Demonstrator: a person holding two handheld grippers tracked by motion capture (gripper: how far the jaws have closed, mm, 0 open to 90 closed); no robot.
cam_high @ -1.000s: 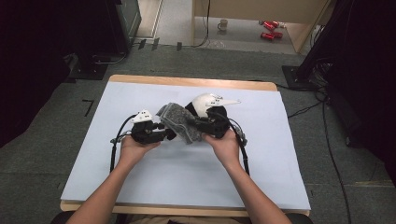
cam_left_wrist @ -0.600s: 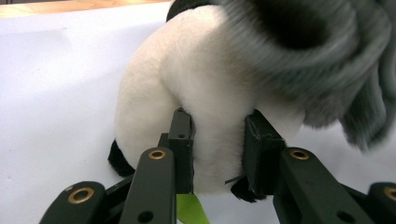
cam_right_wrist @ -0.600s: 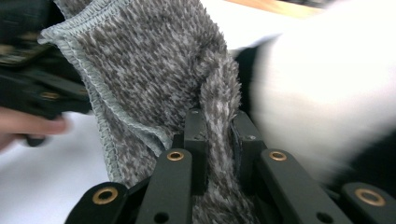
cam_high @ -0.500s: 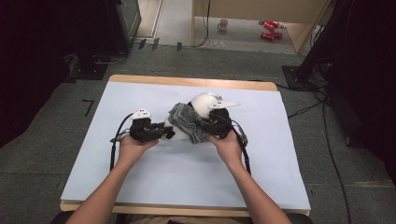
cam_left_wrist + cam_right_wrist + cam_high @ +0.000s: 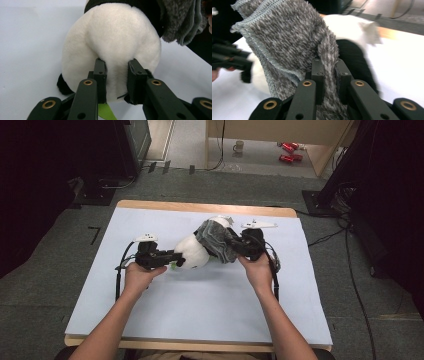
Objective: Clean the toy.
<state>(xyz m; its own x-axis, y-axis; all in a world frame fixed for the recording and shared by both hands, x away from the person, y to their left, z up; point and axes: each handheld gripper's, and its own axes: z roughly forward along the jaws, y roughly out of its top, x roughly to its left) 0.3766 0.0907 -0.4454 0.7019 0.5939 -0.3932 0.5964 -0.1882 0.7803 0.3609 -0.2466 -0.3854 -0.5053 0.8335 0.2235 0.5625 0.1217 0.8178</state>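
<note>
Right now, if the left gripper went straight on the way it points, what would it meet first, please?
The plush: the left gripper already has its white fur between the jaws, which have just been closing. The grey cloth lies beyond.

Table (image 5: 165, 207) taken as landmark: wooden rim, top covered by pale blue sheet (image 5: 200, 310). Grey carpet (image 5: 50, 285) seen all around table. Mug (image 5: 239, 145) stood on floor well beyond table's far edge. Two red things (image 5: 289, 152) lain on floor beyond far right corner, kind not told. Black cables (image 5: 345, 265) trailed over carpet right of table. Dark stand base (image 5: 100, 187) placed beyond far left corner.
</note>
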